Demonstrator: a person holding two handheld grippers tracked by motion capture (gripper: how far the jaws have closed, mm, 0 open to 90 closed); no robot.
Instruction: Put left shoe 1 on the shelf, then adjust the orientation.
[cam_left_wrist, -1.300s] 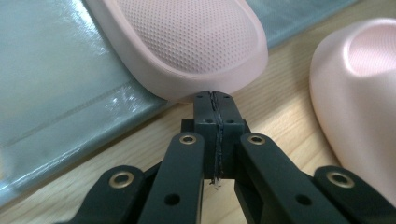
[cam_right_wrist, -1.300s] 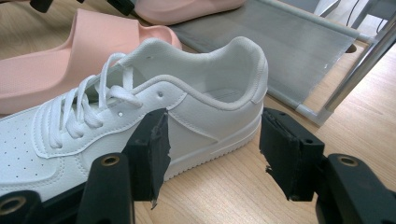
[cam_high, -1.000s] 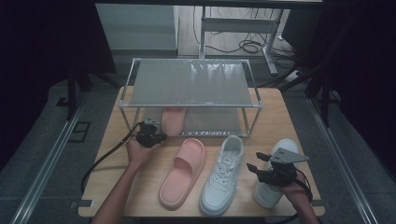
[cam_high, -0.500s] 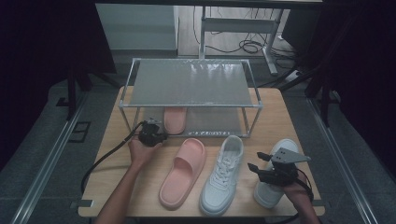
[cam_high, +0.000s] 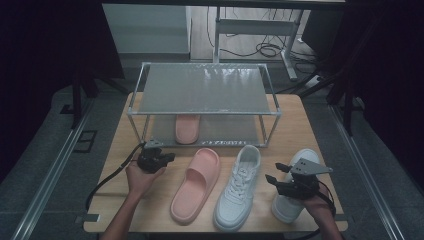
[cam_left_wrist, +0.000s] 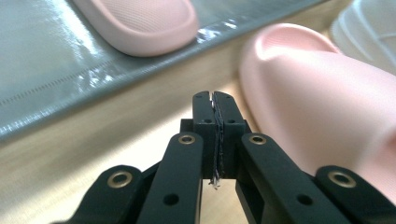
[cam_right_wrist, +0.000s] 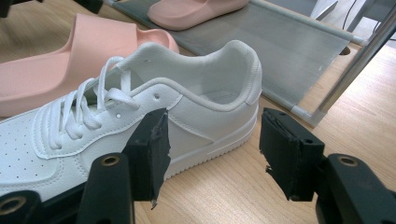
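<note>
I am working over a light wooden table (cam_high: 120, 150) that carries a two-tier metal shoe rack with grey mesh shelves (cam_high: 205, 90) at its far half; one pink rubber slide (cam_high: 187, 128) already lies on the lower shelf, which tells me the job is stowing footwear in pairs. In front of the rack, from left to right, lie the matching second pink slide (cam_high: 196, 184), a white lace-up leather sneaker (cam_high: 239, 186) and a second white sneaker (cam_high: 296, 186) partly under my right hand, all toes pointing away from the rack, heels toward it. My right gripper (cam_right_wrist: 212, 154) hangs released, its jaws wide apart and levelled at the heel collar of the middle sneaker (cam_right_wrist: 140, 121), just beside it but not touching; I judge that heel is the handiest rim to pinch. My left gripper (cam_left_wrist: 215, 135) is clenched on nothing, jaws pressed flat together, hovering low over bare wood between the rack's front rail (cam_left_wrist: 116, 98) and the loose slide (cam_left_wrist: 317, 112), near both. There is open shelf to the right of the stowed slide and the whole upper shelf is free; the rack's front right post (cam_right_wrist: 359, 60) stands close to the sneaker heel, so I would lift clear of it before swinging in.
</note>
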